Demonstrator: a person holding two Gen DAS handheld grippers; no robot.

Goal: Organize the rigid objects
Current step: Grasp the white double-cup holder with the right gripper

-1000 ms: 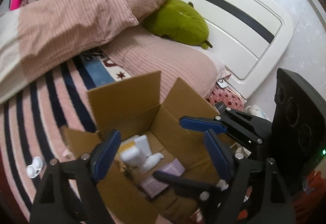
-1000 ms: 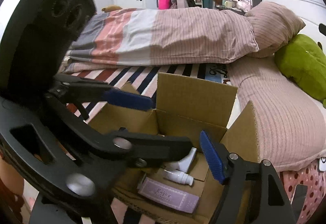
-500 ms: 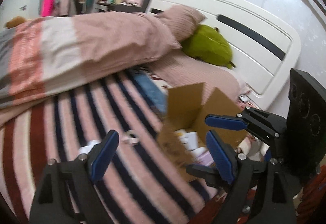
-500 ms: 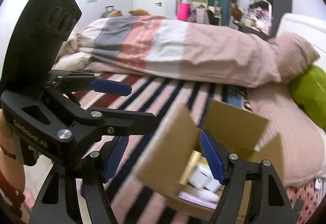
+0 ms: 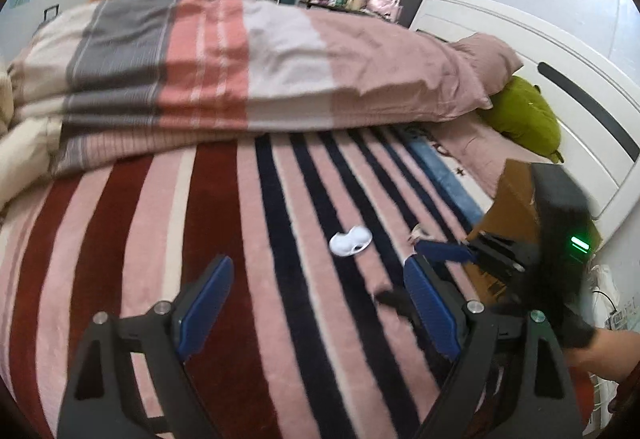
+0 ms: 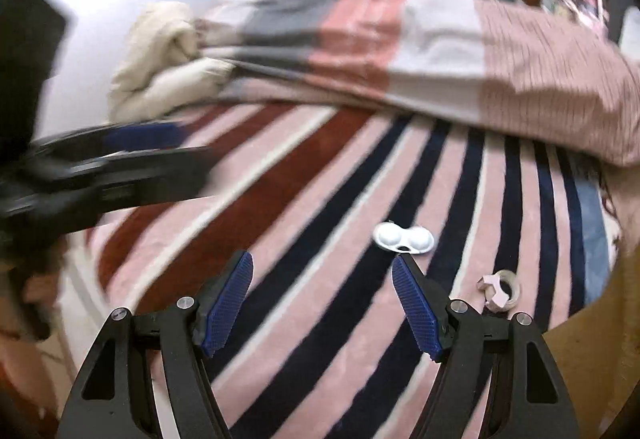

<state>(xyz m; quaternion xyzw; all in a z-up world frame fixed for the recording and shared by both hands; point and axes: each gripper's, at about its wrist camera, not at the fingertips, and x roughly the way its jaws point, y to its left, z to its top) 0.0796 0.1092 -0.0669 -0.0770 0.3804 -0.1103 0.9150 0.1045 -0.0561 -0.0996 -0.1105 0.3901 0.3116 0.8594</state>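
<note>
Both tools are empty, jaws spread wide: the left tool [image 5: 316, 303] hangs over the striped bed cover [image 5: 224, 239], and the right tool [image 6: 322, 303] does the same just to its right, so nothing is gripped at this moment. Two loose things are left out on the cover. The white case [image 6: 403, 238], a twin-domed plastic piece, lies in the middle on a dark stripe, just past the right tool's right finger and a little beyond the left tool's reach in the left view [image 5: 351, 240]. The tape roll [image 6: 500, 289] sits nearer and further right, close to the cardboard box [image 5: 516, 207] at the right edge of the bed. The inside of the box is hidden in both views, so what it already holds cannot be told. Judging by this, the task is not finished: at least the case and the roll want picking up and moving right into the box. The case looks the handier next target, lying almost in line with the right tool, while the roll is off to that tool's right
</note>
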